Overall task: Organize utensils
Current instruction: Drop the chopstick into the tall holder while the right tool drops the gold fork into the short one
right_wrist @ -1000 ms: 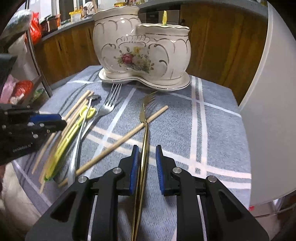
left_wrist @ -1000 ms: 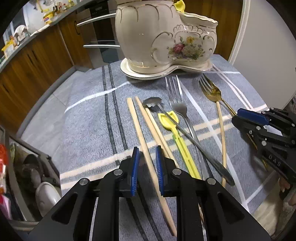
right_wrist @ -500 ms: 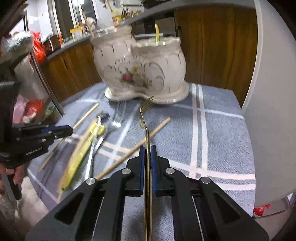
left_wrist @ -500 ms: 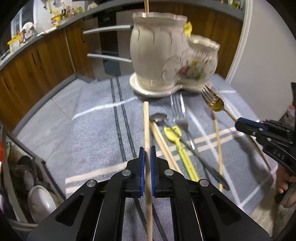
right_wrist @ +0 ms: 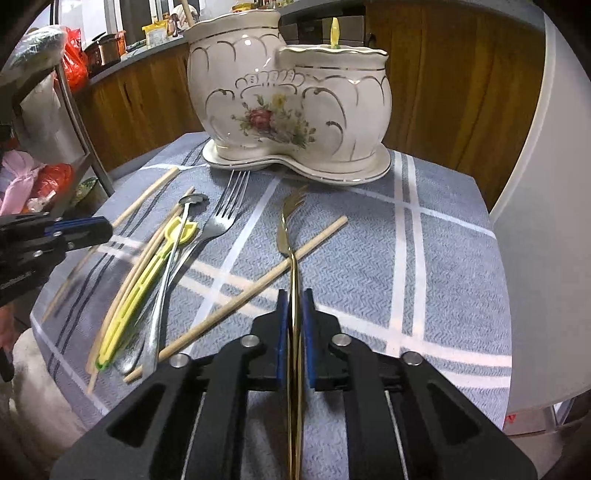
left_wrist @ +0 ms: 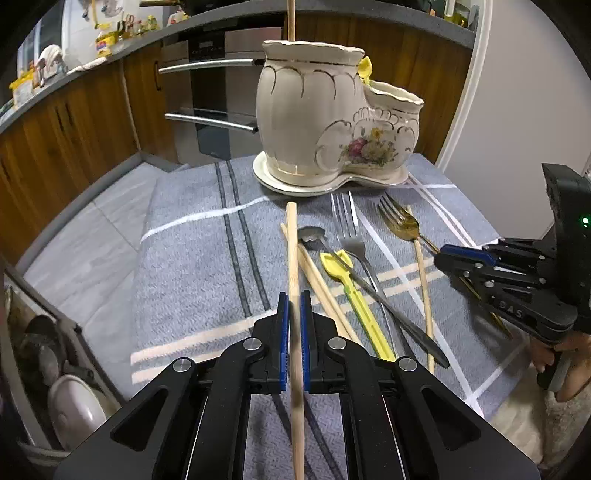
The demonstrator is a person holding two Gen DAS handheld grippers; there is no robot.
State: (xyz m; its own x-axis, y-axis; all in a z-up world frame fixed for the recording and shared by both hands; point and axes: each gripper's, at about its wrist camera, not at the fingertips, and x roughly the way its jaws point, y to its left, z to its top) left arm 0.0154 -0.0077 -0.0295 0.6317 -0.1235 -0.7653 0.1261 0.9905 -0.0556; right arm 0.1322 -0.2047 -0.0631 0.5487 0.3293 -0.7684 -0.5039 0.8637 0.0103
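Note:
My left gripper (left_wrist: 293,306) is shut on a wooden chopstick (left_wrist: 293,251), which points at the cream floral utensil holder (left_wrist: 314,122). My right gripper (right_wrist: 295,299) has a gold fork (right_wrist: 286,229) between its blue pads. Its jaws are opening and a thin gap shows on each side of the handle. The fork's tines rest across a loose chopstick (right_wrist: 258,280). On the cloth between the grippers lie a silver fork (left_wrist: 349,236), a silver spoon (left_wrist: 312,234), a yellow utensil (left_wrist: 347,273) and another chopstick. One chopstick (left_wrist: 291,18) stands in the holder's tall pot.
The grey-blue striped cloth (left_wrist: 192,266) covers a small table with drops at the left and near edges. A rack with bowls (left_wrist: 74,402) sits low on the left. Wooden cabinets and an oven stand behind. A white panel (right_wrist: 535,221) borders the right.
The left gripper closed on the chopstick and lifted its far end off the cloth. The right gripper closed on the gold fork, raised it, then the fork sank back and the pads loosened.

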